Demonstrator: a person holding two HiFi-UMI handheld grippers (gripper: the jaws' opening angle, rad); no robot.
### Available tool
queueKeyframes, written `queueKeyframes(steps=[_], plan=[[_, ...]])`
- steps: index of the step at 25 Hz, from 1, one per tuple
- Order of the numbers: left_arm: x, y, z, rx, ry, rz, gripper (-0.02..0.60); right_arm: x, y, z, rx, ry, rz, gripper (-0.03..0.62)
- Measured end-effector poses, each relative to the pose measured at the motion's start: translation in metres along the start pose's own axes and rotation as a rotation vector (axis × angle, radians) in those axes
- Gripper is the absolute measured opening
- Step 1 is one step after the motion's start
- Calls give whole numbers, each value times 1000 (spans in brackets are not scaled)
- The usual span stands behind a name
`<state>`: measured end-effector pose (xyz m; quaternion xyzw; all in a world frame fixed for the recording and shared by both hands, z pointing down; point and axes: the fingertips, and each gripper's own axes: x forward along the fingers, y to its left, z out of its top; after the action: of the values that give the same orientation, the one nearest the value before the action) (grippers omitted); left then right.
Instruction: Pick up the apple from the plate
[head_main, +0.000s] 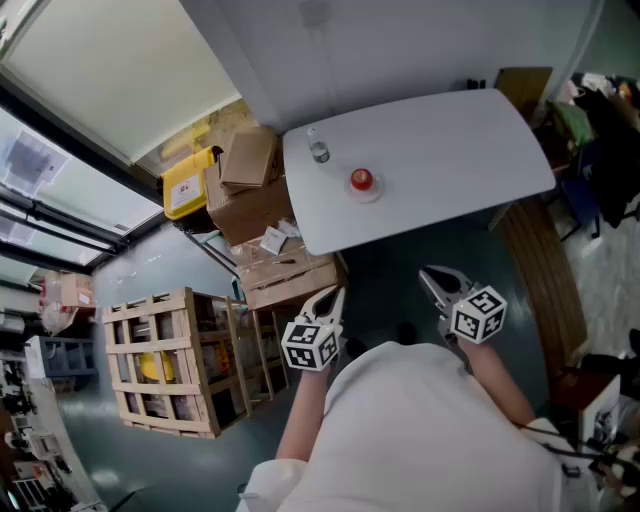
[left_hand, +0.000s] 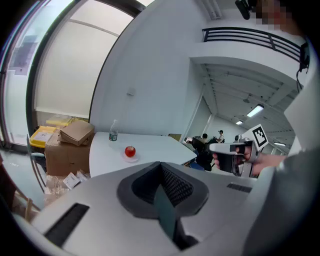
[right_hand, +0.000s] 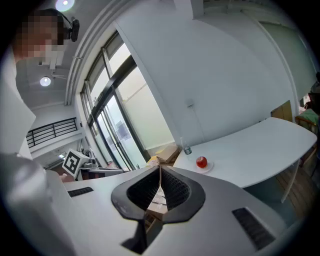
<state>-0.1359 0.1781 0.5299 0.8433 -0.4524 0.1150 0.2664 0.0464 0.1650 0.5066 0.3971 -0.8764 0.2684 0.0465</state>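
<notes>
A red apple (head_main: 361, 179) sits on a small white plate (head_main: 366, 192) near the left end of a white table (head_main: 450, 150). It also shows far ahead in the left gripper view as the apple (left_hand: 130, 150) and in the right gripper view as the apple (right_hand: 201, 161). Both grippers are held close to my body, well short of the table's near edge. My left gripper (head_main: 334, 294) is shut with nothing in it, its jaws closed together (left_hand: 161, 166). My right gripper (head_main: 430, 273) also has its jaws met at the tip (right_hand: 160, 168) and holds nothing.
A clear water bottle (head_main: 318, 146) stands on the table behind and left of the plate. Cardboard boxes (head_main: 250, 185) and a yellow bin (head_main: 187, 182) are stacked left of the table. A wooden crate (head_main: 165, 365) stands at lower left, and a wooden board (head_main: 540, 270) lies at the right.
</notes>
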Motion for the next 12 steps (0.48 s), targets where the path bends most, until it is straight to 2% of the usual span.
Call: queueKeyframes(steps=[12], plan=[[5,0,0,-2,4,-4,2,1,-2,4,-6,-4,0,37]])
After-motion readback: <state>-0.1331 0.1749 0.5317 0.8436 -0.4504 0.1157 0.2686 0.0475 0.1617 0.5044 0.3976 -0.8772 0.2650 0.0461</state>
